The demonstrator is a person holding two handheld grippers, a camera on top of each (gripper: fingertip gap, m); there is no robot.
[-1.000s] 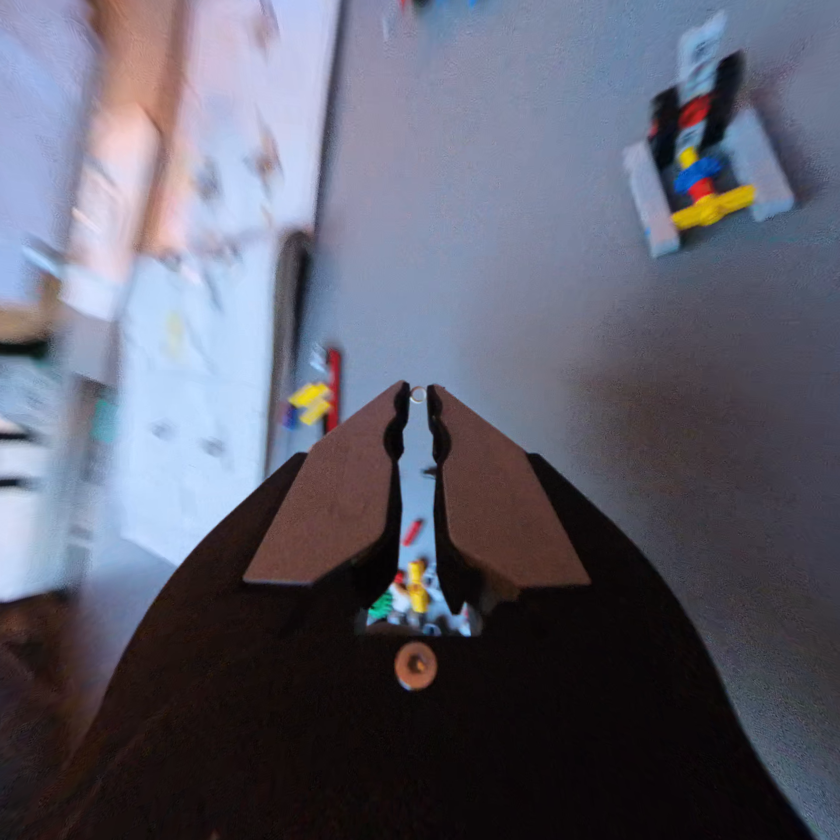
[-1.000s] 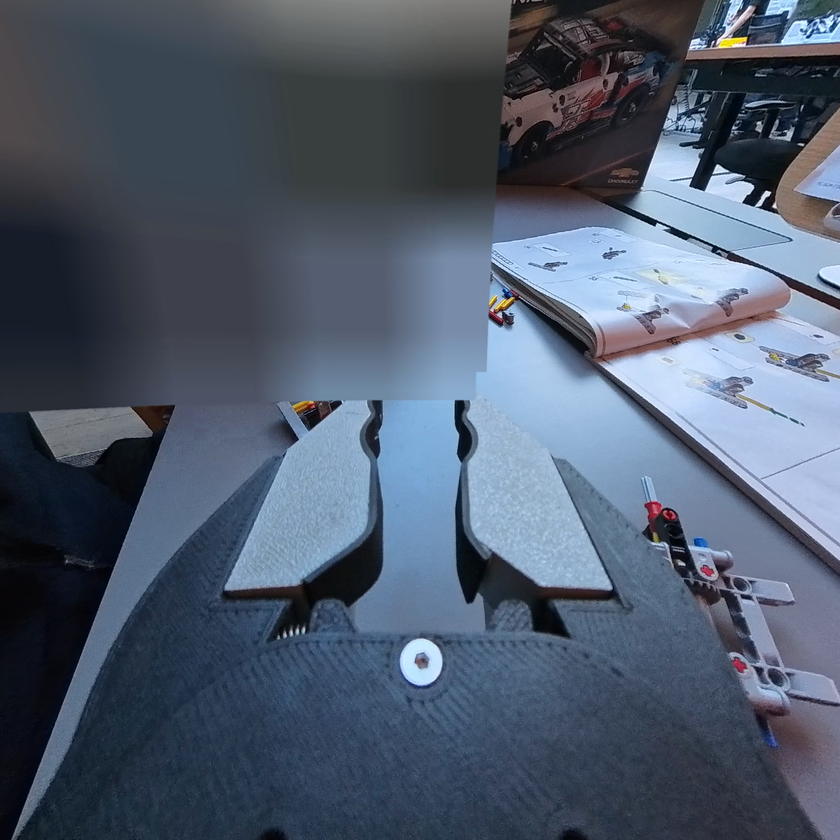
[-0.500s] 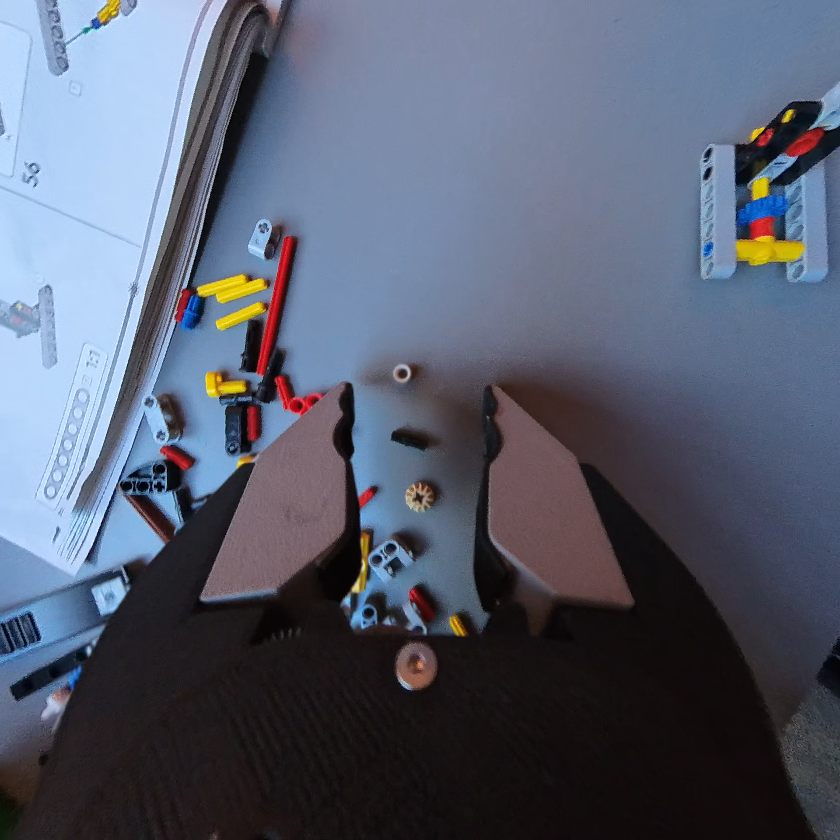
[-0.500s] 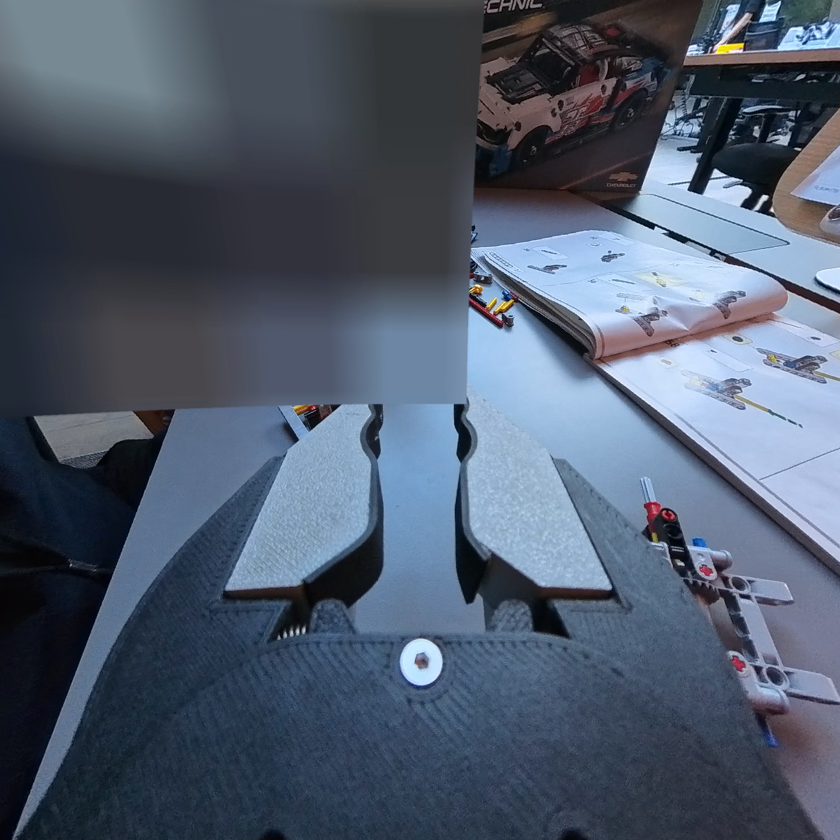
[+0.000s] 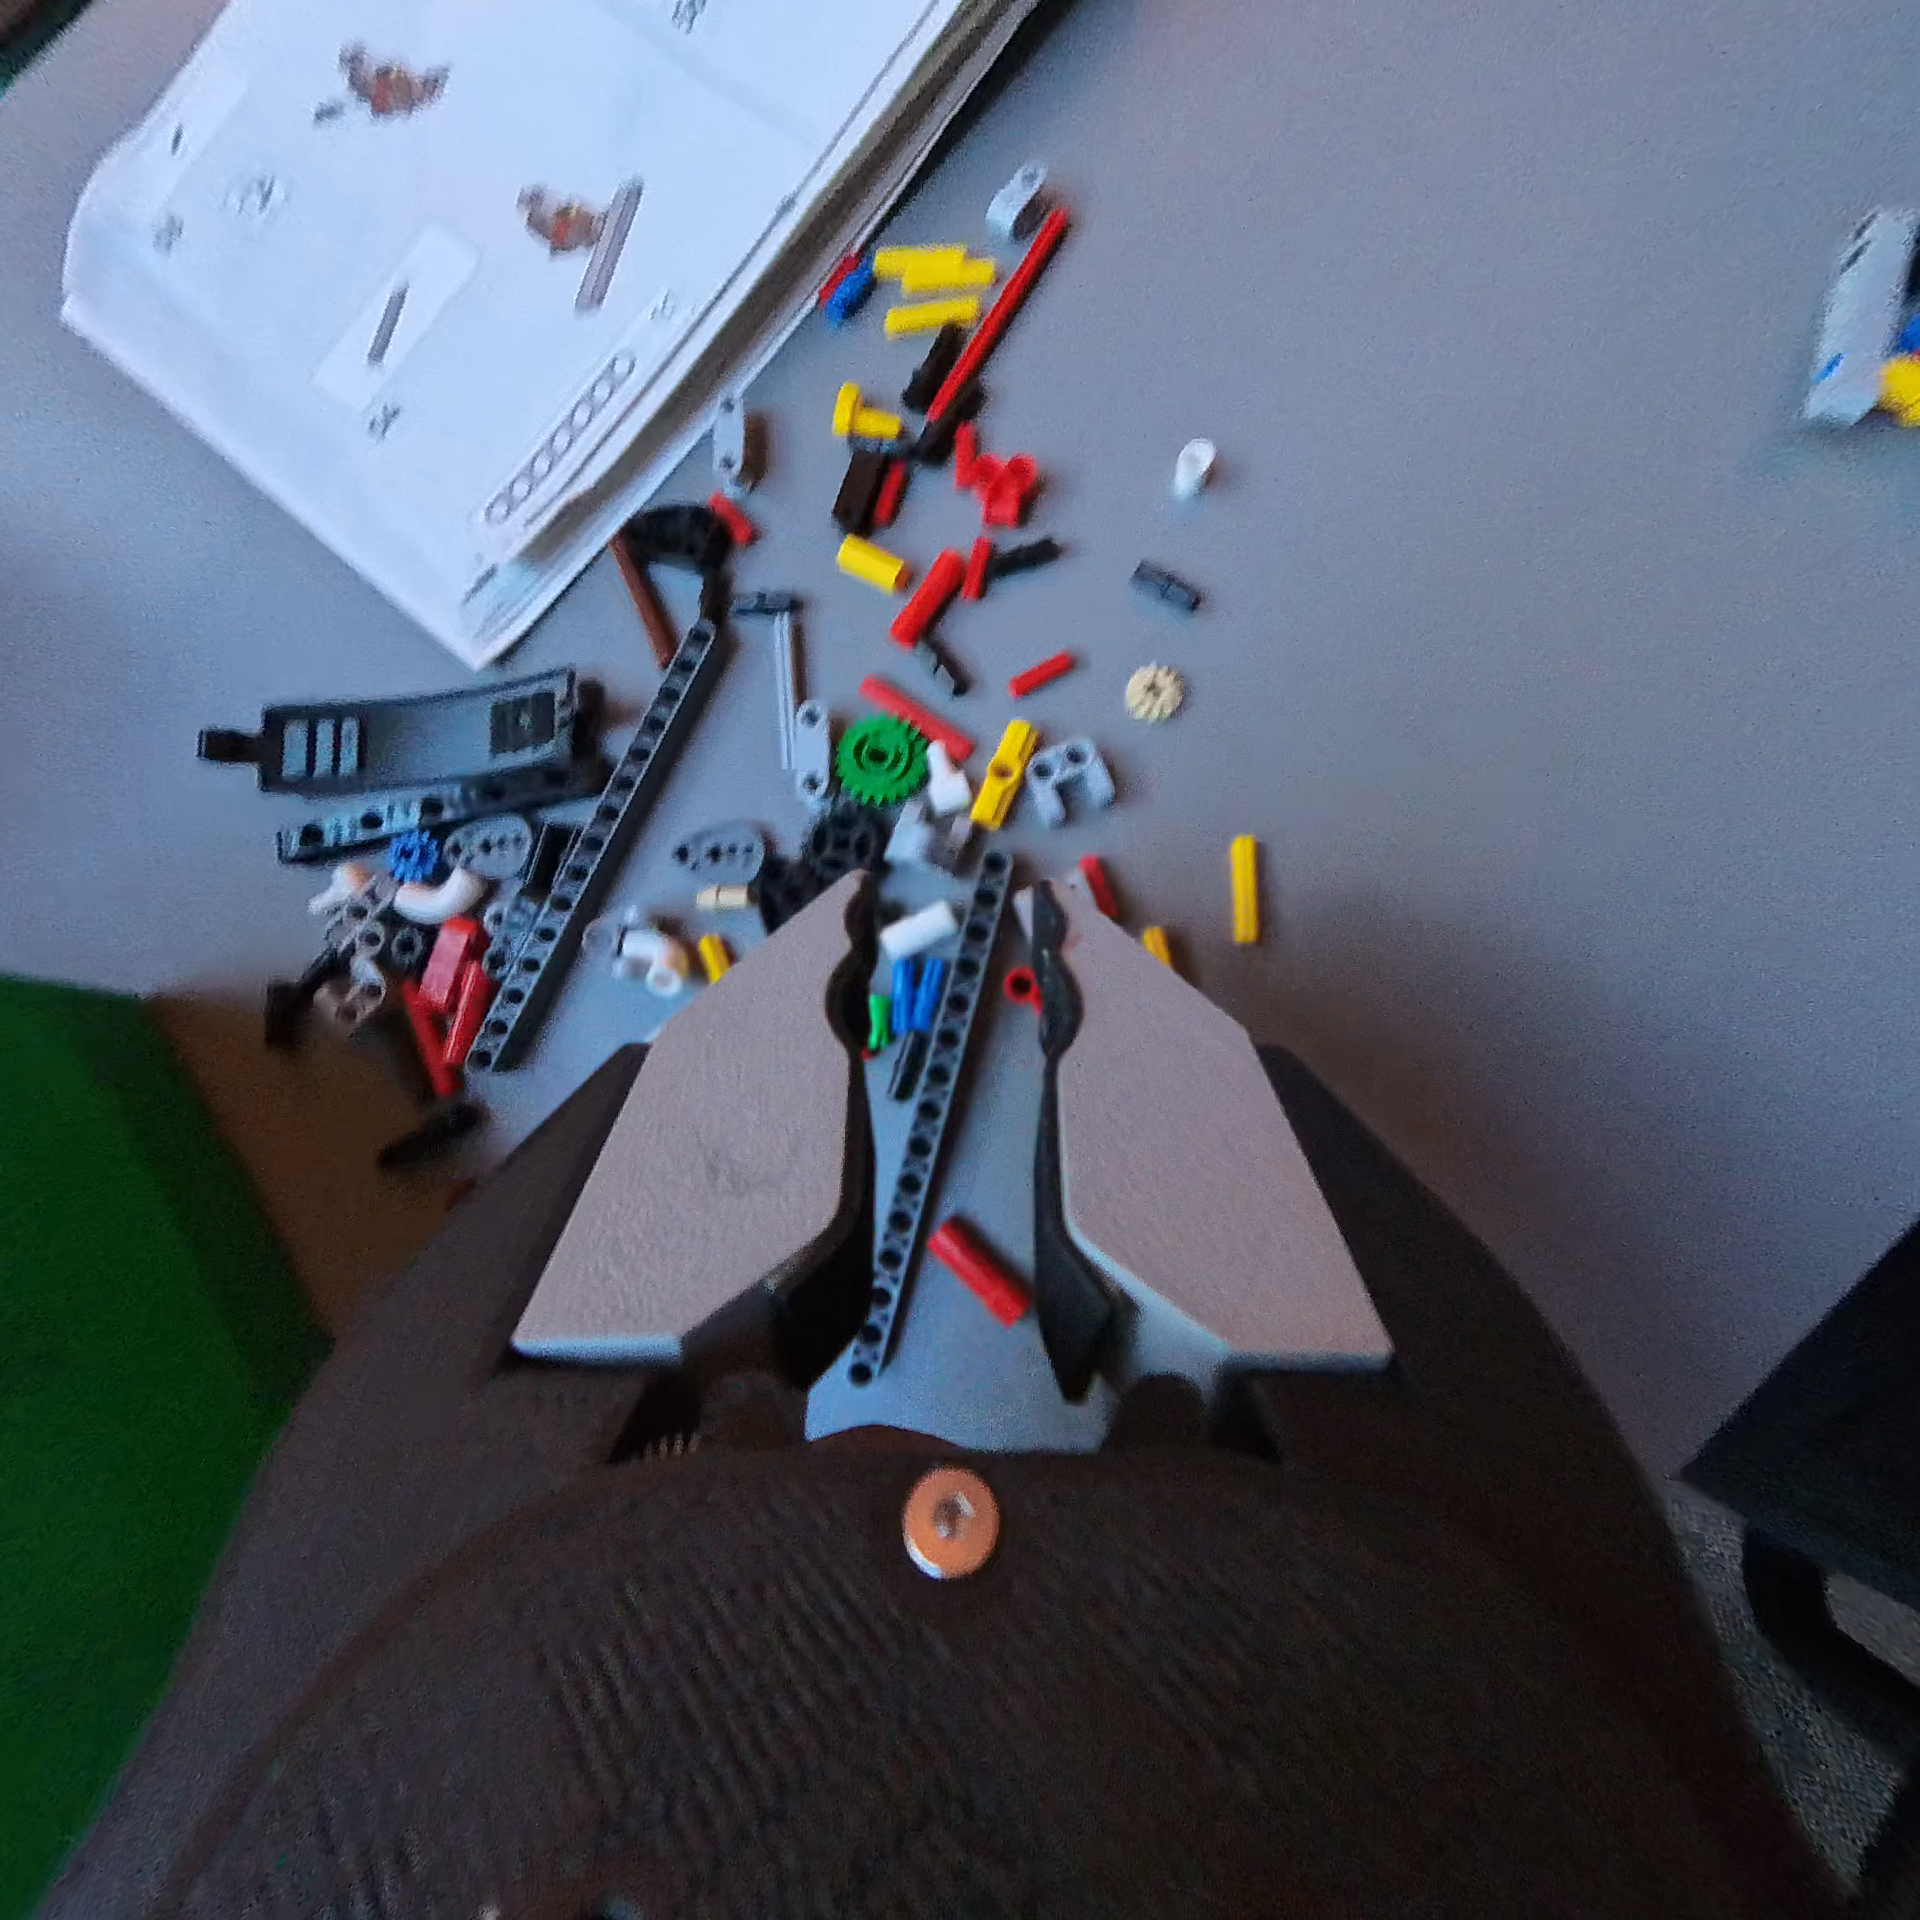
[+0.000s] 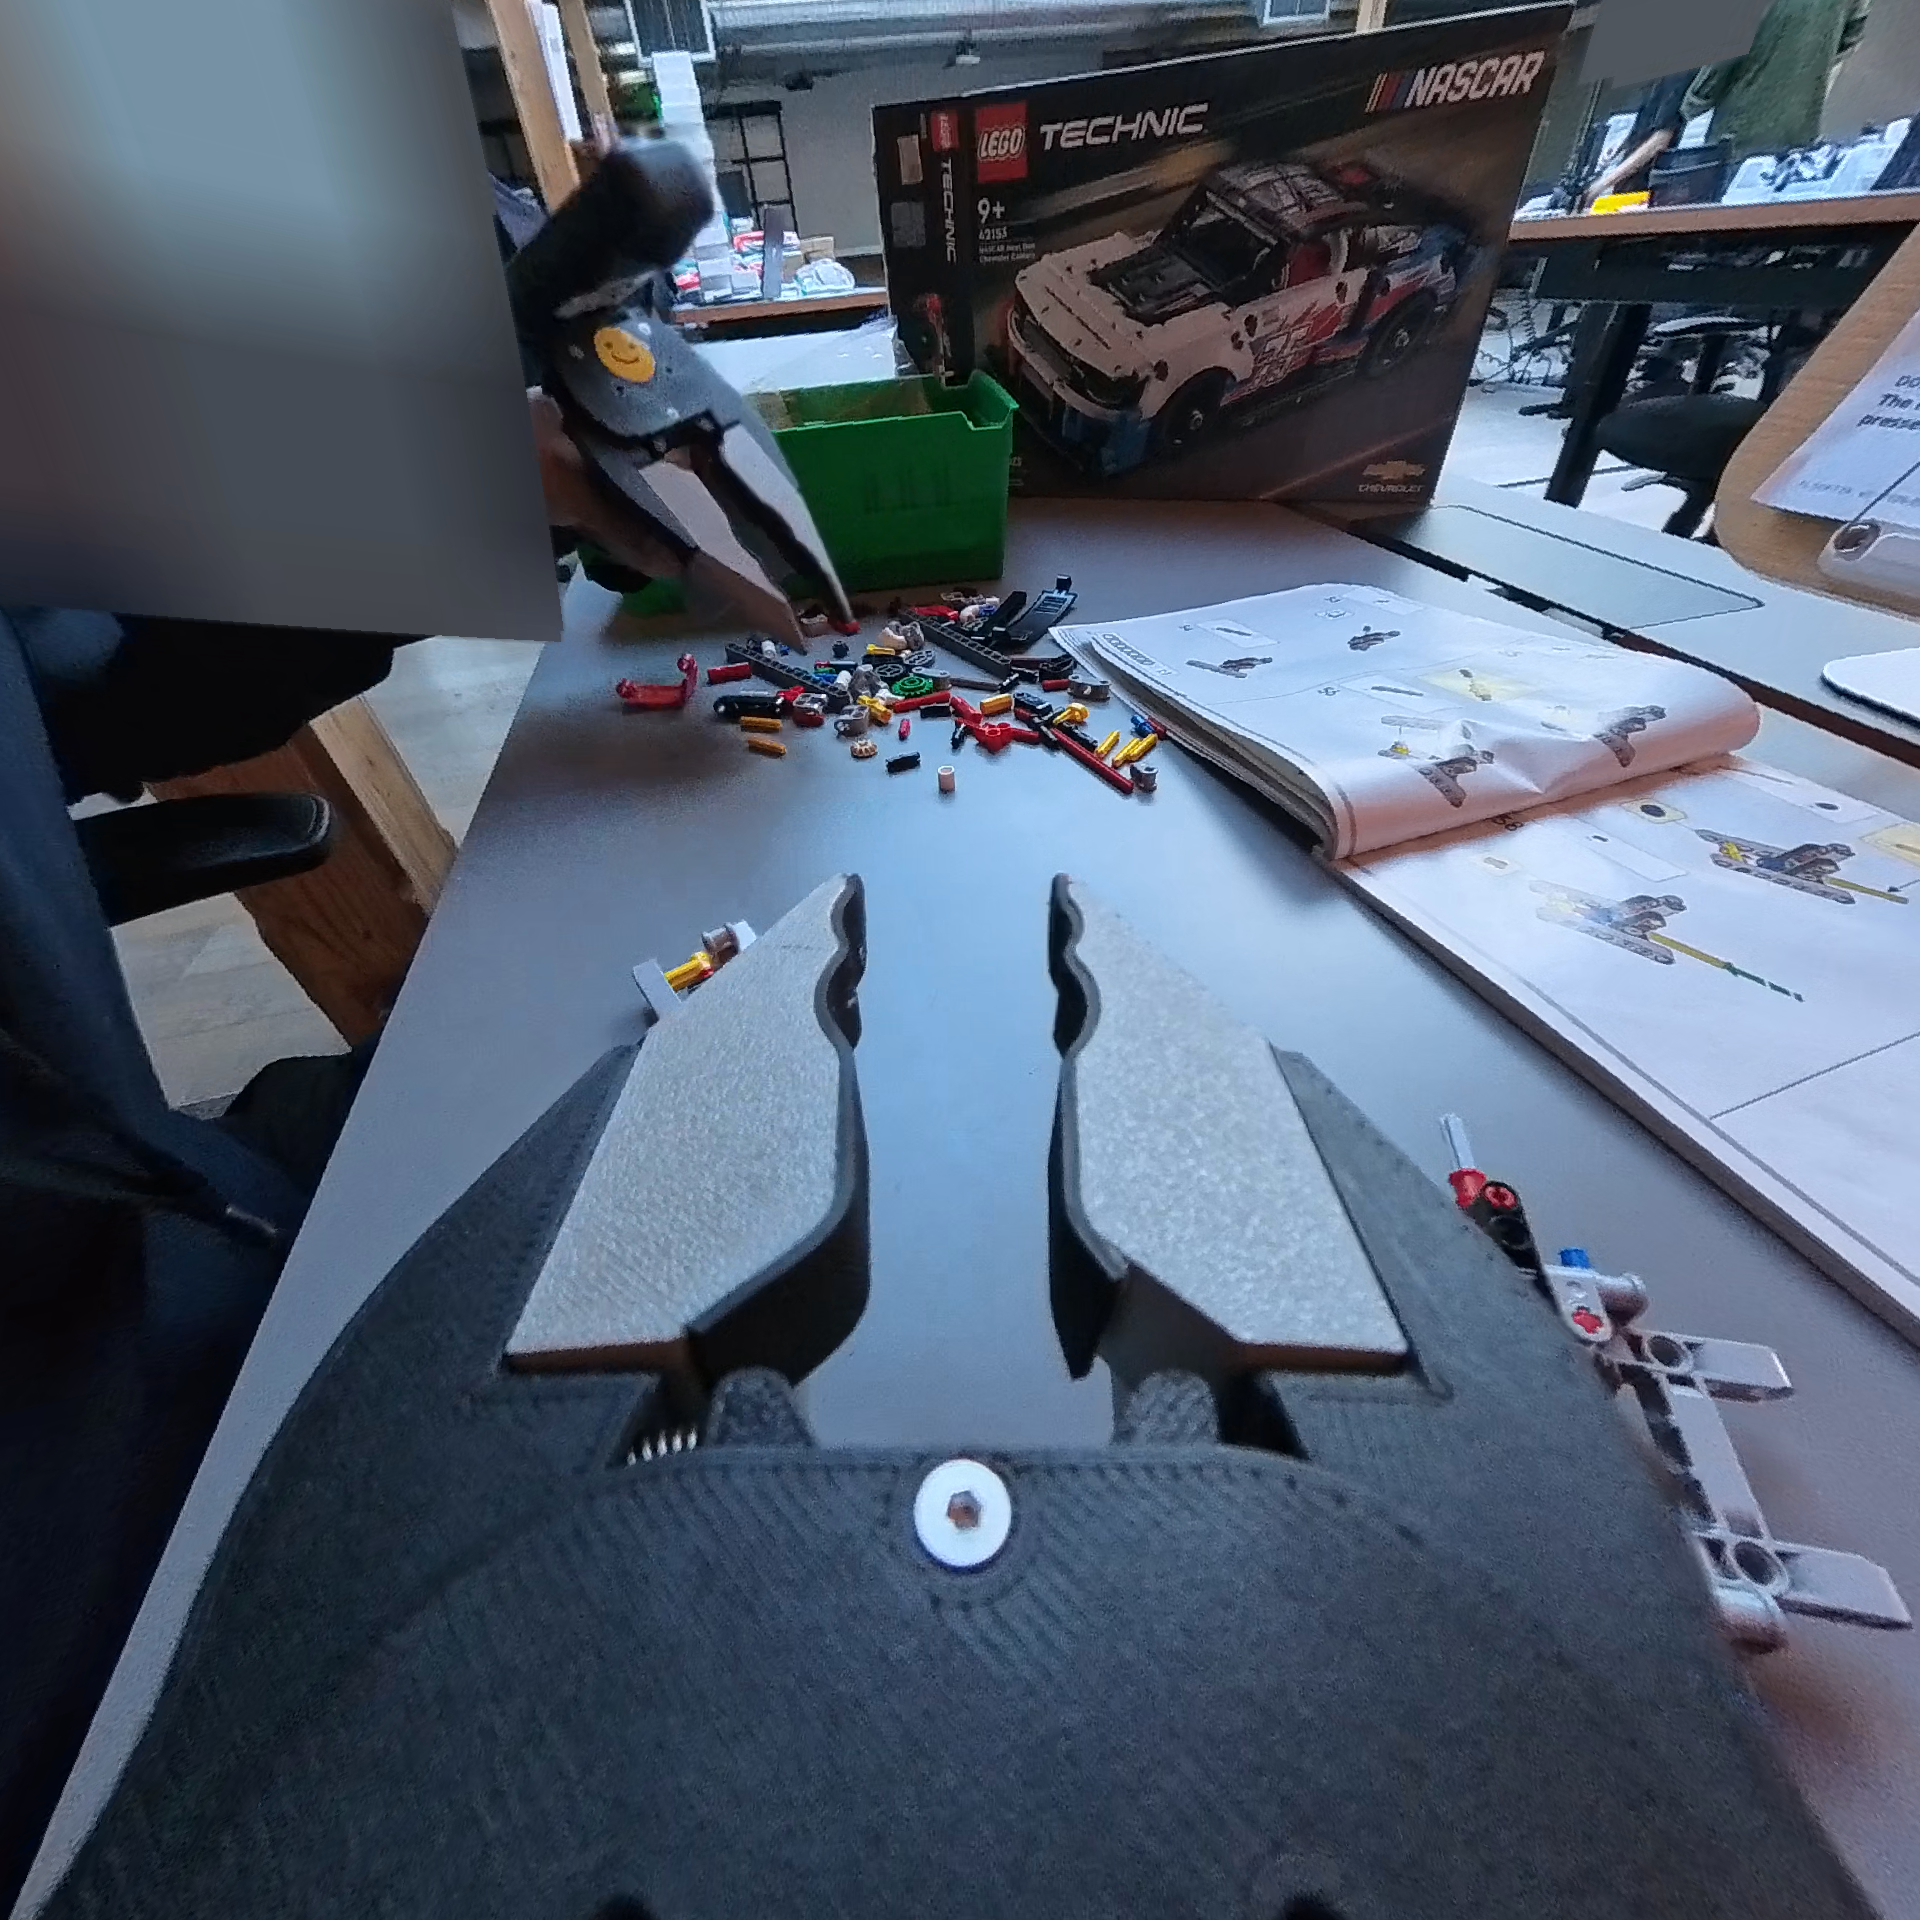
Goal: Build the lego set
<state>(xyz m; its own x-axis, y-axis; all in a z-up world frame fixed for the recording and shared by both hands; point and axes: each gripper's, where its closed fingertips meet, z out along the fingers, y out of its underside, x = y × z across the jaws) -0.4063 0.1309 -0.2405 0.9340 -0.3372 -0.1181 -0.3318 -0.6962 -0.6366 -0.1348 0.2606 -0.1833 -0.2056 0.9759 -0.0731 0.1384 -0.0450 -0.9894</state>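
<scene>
L hand-held gripper [image 5: 951, 914] open above loose bricks [image 5: 914, 665]; R hand-held gripper [image 6: 956, 914] open.

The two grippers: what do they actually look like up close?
Each gripper, left and right, has a black, ribbed plastic body with one silver screw. Its two fingers are flat grey wedges with wavy black inner edges. A yellow smiley sticker marks the left one's back.
</scene>
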